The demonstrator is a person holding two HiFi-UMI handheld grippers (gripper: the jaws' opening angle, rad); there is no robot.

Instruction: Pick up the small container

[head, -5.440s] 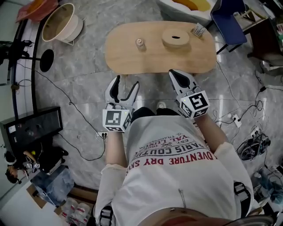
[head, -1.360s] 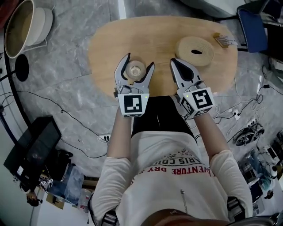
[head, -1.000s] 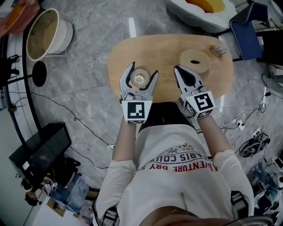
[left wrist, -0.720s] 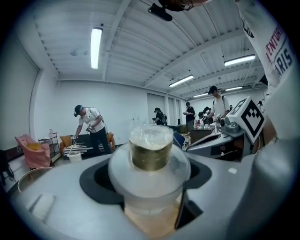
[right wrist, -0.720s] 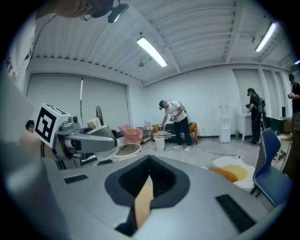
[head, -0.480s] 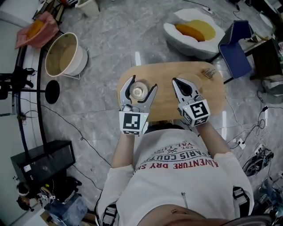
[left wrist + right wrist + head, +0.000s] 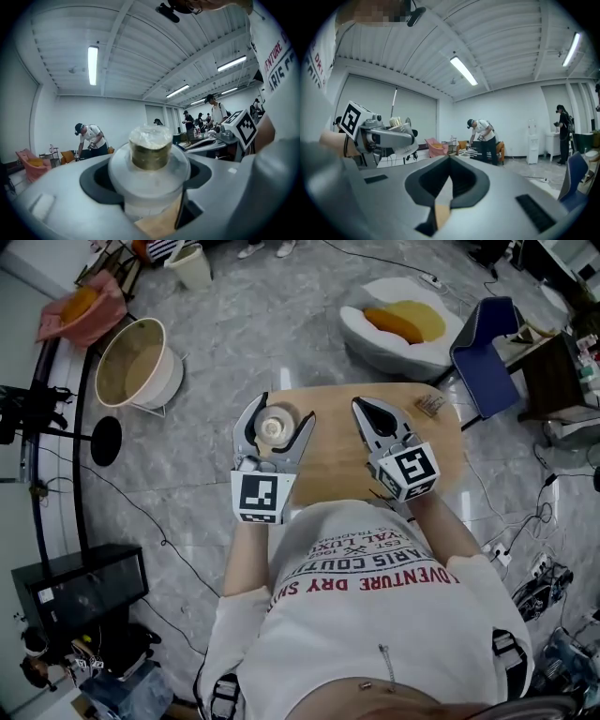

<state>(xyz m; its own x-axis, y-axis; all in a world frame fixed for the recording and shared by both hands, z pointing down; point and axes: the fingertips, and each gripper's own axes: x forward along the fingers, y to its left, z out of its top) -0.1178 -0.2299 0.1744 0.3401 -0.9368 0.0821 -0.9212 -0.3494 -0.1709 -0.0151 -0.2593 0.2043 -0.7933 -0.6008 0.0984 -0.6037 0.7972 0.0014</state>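
1. The left tool (image 7: pixel 284 409) is clamped on the small container (image 7: pixel 275 426), one jaw on each side of its body, over the left part of the wooden counter (image 7: pixel 333 444).
2. In the left gripper view the small container (image 7: pixel 150 159) stands upright between the jaws: a clear, round body, a gold-coloured neck and a film-wrapped top. No label or writing shows on it.
3. The right tool (image 7: pixel 359 404) has its jaws together with nothing between them, over the right part of the counter, well apart from the container.
4. Each tool carries a marker cube (image 7: pixel 258 497) with black-and-white square patterns and no readable words.
5. The person's white T-shirt (image 7: pixel 375 615) bears red print, upside down in the head view; "PARIS COUTU", "DRY" and "VENTURE" can be read.
6. A small packet (image 7: pixel 431 405) lies at the far right of the counter; its print is too small to read.
7. In the right gripper view the left tool (image 7: pixel 389 136) shows at the left with the container's gold top above it.
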